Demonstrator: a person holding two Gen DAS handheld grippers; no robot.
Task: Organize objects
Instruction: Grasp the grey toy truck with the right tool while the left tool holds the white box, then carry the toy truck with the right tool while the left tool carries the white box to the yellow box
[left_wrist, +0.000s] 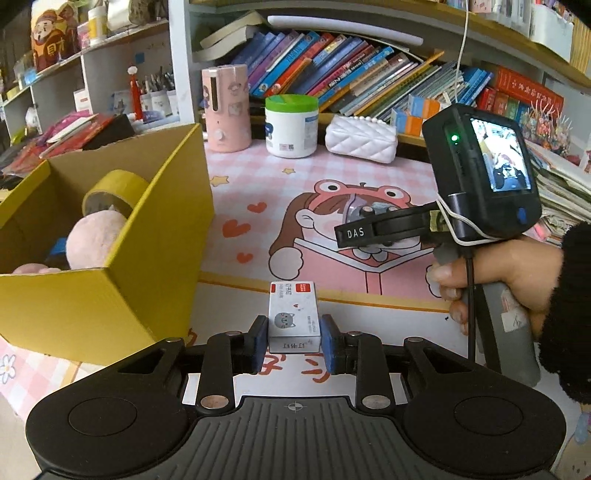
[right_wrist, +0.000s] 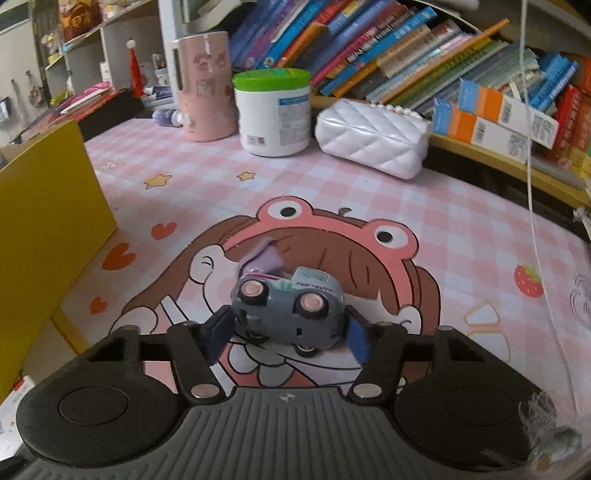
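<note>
My left gripper (left_wrist: 294, 341) is shut on a small white staple box (left_wrist: 293, 317) with a cat drawing, held just above the pink cartoon mat (left_wrist: 258, 177). My right gripper (right_wrist: 286, 332) is shut on a grey toy truck (right_wrist: 288, 308) tipped on its side, wheels facing me, over the mat (right_wrist: 184, 173). The right gripper also shows in the left wrist view (left_wrist: 364, 225), to the right and further back. A yellow cardboard box (left_wrist: 162, 236) stands on the left, holding a yellow tape roll (left_wrist: 114, 192) and a pink plush (left_wrist: 96, 240). Its wall shows in the right wrist view (right_wrist: 44, 206).
At the back of the mat stand a pink cylinder (left_wrist: 225, 107), a white tub with a green lid (left_wrist: 291, 125) and a white quilted purse (left_wrist: 362, 138). Shelves of books (left_wrist: 351, 70) rise behind. A white cable (right_wrist: 532, 184) hangs at right.
</note>
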